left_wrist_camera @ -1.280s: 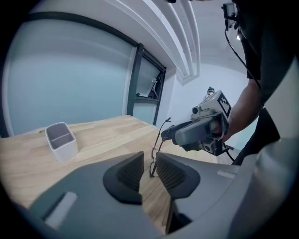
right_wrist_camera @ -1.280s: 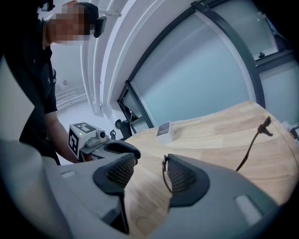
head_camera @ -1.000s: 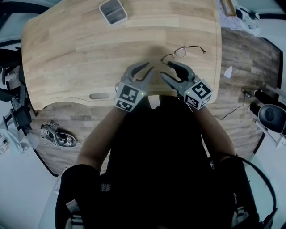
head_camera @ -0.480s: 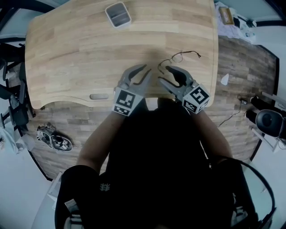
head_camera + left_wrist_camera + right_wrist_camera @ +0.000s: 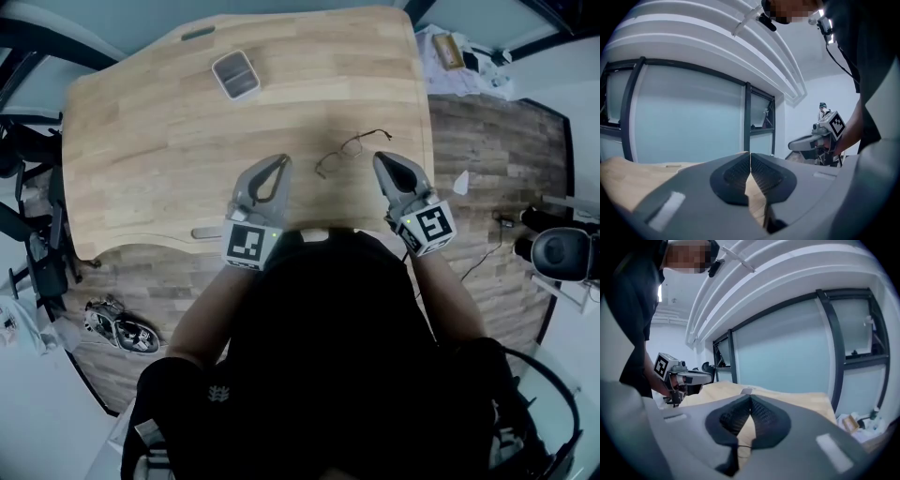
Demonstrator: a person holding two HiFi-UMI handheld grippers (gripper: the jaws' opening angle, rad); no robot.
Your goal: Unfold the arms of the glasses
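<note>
The thin-framed glasses [image 5: 345, 153] lie on the wooden table [image 5: 141, 169] with their arms spread out, between the two grippers and touched by neither. My left gripper [image 5: 280, 160] hovers to their left, jaws shut and empty. My right gripper [image 5: 380, 159] is held to their right, also shut with nothing in it. In the left gripper view the pads [image 5: 740, 171] meet above the tabletop, and the right gripper [image 5: 820, 138] shows beyond. The right gripper view has its pads [image 5: 761, 416] closed together, with the left gripper [image 5: 679, 373] off to the side.
A small grey-and-white tray [image 5: 234, 75] sits at the table's far left. A grey tab [image 5: 208, 232] lies at the near edge. Boxes and papers [image 5: 450, 52] are piled past the table's right end. Windows stand behind the table.
Both grippers have risen and drawn apart from the glasses, and their jaws have closed from open. The glasses stay on the table.
</note>
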